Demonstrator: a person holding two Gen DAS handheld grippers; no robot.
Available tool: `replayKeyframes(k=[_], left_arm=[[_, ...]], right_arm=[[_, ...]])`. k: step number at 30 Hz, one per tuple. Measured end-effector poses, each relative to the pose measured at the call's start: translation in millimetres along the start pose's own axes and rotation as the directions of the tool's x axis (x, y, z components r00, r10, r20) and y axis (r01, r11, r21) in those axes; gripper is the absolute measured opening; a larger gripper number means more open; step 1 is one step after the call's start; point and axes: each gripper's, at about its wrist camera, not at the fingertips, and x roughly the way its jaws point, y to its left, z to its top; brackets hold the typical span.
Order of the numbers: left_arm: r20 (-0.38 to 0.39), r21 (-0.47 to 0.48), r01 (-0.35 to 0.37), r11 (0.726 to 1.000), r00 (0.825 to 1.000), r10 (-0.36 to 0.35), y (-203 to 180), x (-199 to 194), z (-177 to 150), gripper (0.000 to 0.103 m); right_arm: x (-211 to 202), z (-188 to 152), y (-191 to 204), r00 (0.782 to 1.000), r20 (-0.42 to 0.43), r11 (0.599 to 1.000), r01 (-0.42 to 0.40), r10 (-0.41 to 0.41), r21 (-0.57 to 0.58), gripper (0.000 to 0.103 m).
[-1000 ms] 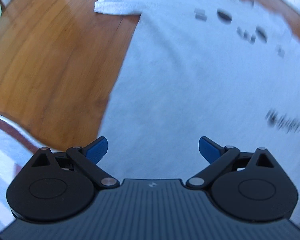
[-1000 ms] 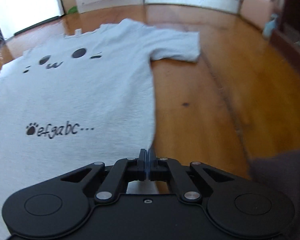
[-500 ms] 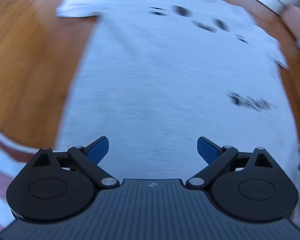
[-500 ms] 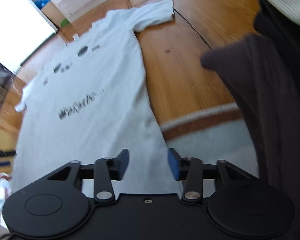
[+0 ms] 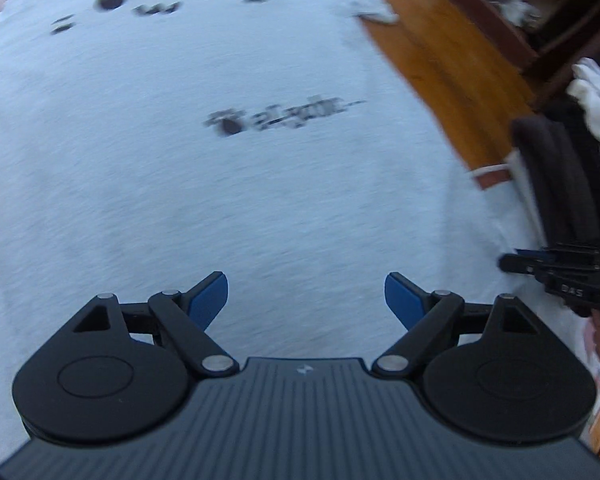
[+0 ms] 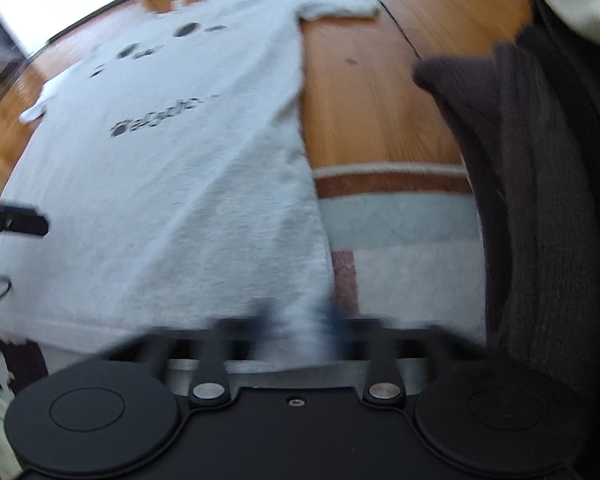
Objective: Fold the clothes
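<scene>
A light grey T-shirt (image 5: 180, 180) with a black cartoon face and a line of black lettering lies flat on the floor, front up. It also shows in the right wrist view (image 6: 172, 184). My left gripper (image 5: 306, 298) is open and empty, held above the shirt's lower half. My right gripper (image 6: 300, 326) is open and empty over the shirt's lower right corner; its fingers are blurred by motion. The right gripper also shows at the right edge of the left wrist view (image 5: 556, 268).
The shirt lies on a wooden floor (image 6: 364, 92), with its hem on a striped rug (image 6: 396, 216). A dark brown knitted garment (image 6: 520, 200) hangs at the right. A dark wooden shelf unit (image 5: 540, 16) stands at the far right.
My right gripper has let go of the shirt's edge and opened, then drawn back toward the hem. My left gripper has swung right, from the shirt's left edge to over its middle.
</scene>
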Motion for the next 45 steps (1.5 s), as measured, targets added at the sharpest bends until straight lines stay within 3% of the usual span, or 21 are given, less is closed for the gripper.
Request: replayKeyframes(k=[2,5,10,14,18,19,20,22,24,26,30,32,33,35,37,40,42,43,44,45], left_arm=[[0.017,0.022,0.045,0.999,0.999,-0.045,-11,1,4,0.086],[0.018,-0.022,0.158,0.987,0.987,-0.157,-16,8,8,0.086],[0.030,-0.101,0.331,0.938,0.944,-0.330,-22,17,14,0.086],[0.031,-0.190,0.402,0.896,0.914,-0.404,-10,25,17,0.086],[0.021,-0.241,0.376,0.895,0.924,-0.382,1,38,19,0.086],[0.025,-0.249,0.375,0.893,0.924,-0.381,1,41,20,0.080],[0.031,-0.249,0.373,0.894,0.925,-0.378,1,42,21,0.054],[0.006,-0.226,0.327,0.918,0.942,-0.335,-3,46,22,0.030],[-0.018,-0.205,0.263,0.943,0.962,-0.272,-6,52,22,0.027],[-0.033,-0.228,0.272,0.935,0.958,-0.286,-4,58,21,0.022],[-0.029,-0.201,0.245,0.948,0.966,-0.256,-8,57,24,0.024],[-0.027,-0.227,0.282,0.932,0.955,-0.296,-4,57,24,0.036],[-0.025,-0.244,0.304,0.921,0.947,-0.320,-1,57,23,0.039],[-0.026,-0.263,0.353,0.898,0.928,-0.372,4,60,20,0.054],[-0.034,-0.265,0.350,0.898,0.928,-0.372,2,61,19,0.067],[-0.046,-0.267,0.344,0.900,0.929,-0.368,-1,62,18,0.070],[-0.055,-0.268,0.340,0.902,0.929,-0.366,-3,63,18,0.057],[-0.049,-0.246,0.317,0.916,0.940,-0.338,-3,59,18,0.026],[-0.036,-0.223,0.290,0.931,0.952,-0.305,-3,53,19,0.011],[-0.021,-0.201,0.263,0.944,0.962,-0.272,-2,47,21,0.011]], right_arm=[[-8,3,3,0.997,0.057,0.999,-0.046,0.046,0.001,0.007],[-20,10,8,0.981,0.116,0.987,-0.160,0.158,0.005,0.007],[-26,21,46,0.940,0.141,0.949,-0.297,0.310,-0.106,0.007],[-17,31,79,0.909,0.095,0.897,-0.376,0.405,-0.231,0.007],[-15,34,92,0.899,0.061,0.868,-0.399,0.434,-0.296,0.007],[-16,34,93,0.897,0.055,0.863,-0.403,0.438,-0.305,0.007],[-16,35,95,0.895,0.049,0.858,-0.407,0.443,-0.314,0.007],[-17,35,98,0.892,0.038,0.847,-0.414,0.451,-0.332,0.007],[-12,32,100,0.903,0.022,0.850,-0.396,0.430,-0.347,0.007],[-8,28,101,0.915,0.007,0.854,-0.374,0.404,-0.362,0.007],[-2,22,103,0.962,0.002,0.887,-0.252,0.274,-0.387,0.007],[-1,23,102,0.972,0.007,0.901,-0.215,0.234,-0.376,0.007],[-2,24,101,0.968,0.007,0.903,-0.232,0.251,-0.361,0.007],[-5,27,98,0.958,0.013,0.902,-0.265,0.286,-0.340,0.007],[-10,30,99,0.946,0.020,0.894,-0.300,0.324,-0.332,0.007],[-16,36,101,0.916,0.034,0.876,-0.370,0.400,-0.310,0.007],[-16,40,105,0.902,0.044,0.866,-0.397,0.429,-0.303,0.007],[-15,41,106,0.899,0.049,0.864,-0.402,0.435,-0.303,0.007],[-15,42,108,0.899,0.049,0.863,-0.402,0.436,-0.305,0.007],[-13,43,108,0.902,0.046,0.867,-0.396,0.429,-0.304,0.007]])
